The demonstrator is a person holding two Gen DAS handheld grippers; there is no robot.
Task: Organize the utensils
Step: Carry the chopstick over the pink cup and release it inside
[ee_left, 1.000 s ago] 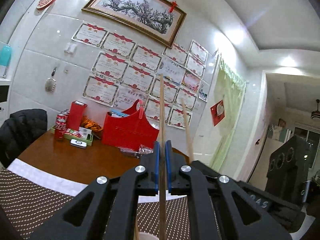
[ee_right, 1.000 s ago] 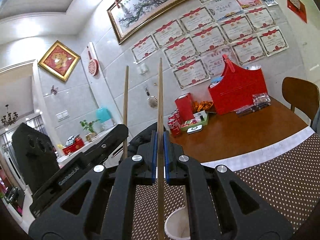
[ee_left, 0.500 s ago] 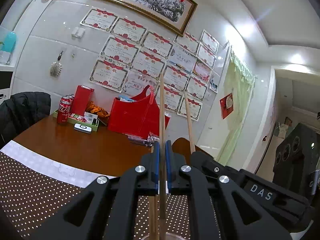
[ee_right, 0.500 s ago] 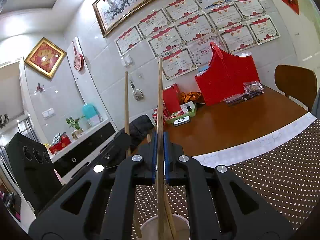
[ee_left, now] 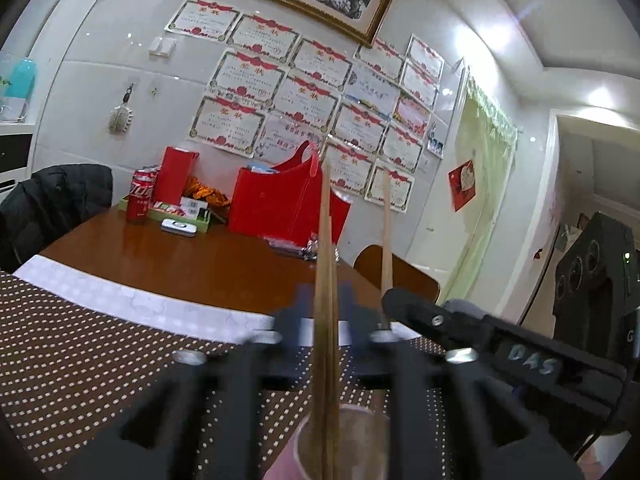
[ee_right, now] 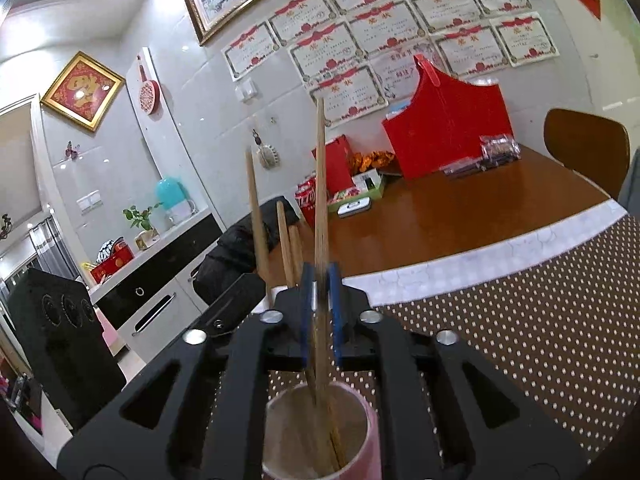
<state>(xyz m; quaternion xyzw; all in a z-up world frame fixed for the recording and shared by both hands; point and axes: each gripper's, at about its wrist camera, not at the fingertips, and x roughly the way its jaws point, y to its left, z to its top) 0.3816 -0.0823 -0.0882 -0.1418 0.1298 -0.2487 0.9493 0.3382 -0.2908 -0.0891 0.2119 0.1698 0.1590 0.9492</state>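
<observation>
A pink cup with a white inside (ee_right: 318, 432) stands on the dotted brown mat (ee_right: 520, 320) right below both grippers; its rim shows in the left wrist view (ee_left: 344, 444). My left gripper (ee_left: 322, 312) is blurred, its blue pads apart on either side of a wooden chopstick (ee_left: 324, 280) whose lower end is in the cup. My right gripper (ee_right: 320, 304) has its blue pads slightly apart around another chopstick (ee_right: 320, 220) that reaches into the cup. Several more chopsticks (ee_right: 286, 248) stand in the cup. Each gripper appears in the other's view.
The wooden table (ee_left: 192, 256) holds a red bag (ee_left: 284, 204), a red box (ee_left: 172, 178), a cola can (ee_left: 140, 196) and a small tray against the tiled wall. A wooden chair (ee_right: 588, 152) stands at the right, a chair with a black jacket (ee_left: 52, 204) at the left.
Both grippers have come down over the cup with their chopsticks, whose lower ends are now inside it. Both pairs of pads, shut before, have spread apart.
</observation>
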